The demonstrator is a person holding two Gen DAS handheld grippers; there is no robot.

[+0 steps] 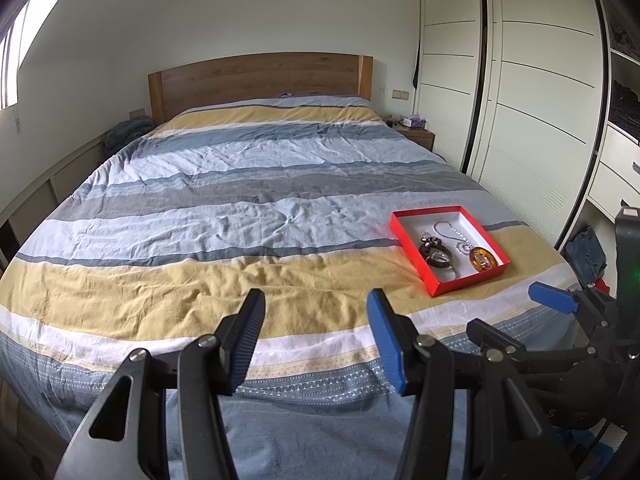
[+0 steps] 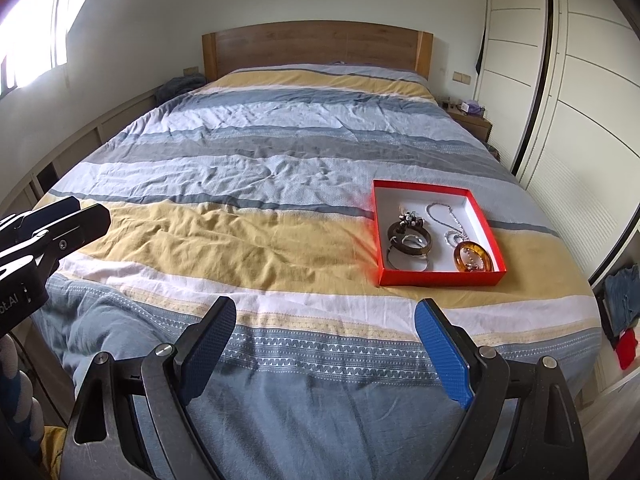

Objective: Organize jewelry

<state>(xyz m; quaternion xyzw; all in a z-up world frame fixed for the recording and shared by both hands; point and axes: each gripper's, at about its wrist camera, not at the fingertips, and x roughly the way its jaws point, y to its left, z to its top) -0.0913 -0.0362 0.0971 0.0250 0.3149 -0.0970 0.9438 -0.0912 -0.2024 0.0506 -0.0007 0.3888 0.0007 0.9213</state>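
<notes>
A red box (image 1: 408,244) (image 2: 377,236) with a white inside lies on the striped bed cover, near the foot of the bed on the right. In it are a dark brown bangle (image 2: 412,242), a silver bangle (image 2: 408,265), a silver chain necklace (image 2: 442,212) and an amber oval pendant (image 2: 473,257) (image 1: 485,261). My left gripper (image 1: 316,332) is open and empty over the bed's foot, left of the box. My right gripper (image 2: 326,340) is open and empty, just short of the box; it also shows at the right edge of the left wrist view (image 1: 516,312).
The bed (image 2: 248,184) has a wooden headboard (image 2: 316,46) at the far end. White sliding wardrobe doors (image 2: 580,92) run along the right. A small nightstand (image 2: 470,120) with small items stands at the back right. Clothes lie on the floor at the right (image 2: 622,304).
</notes>
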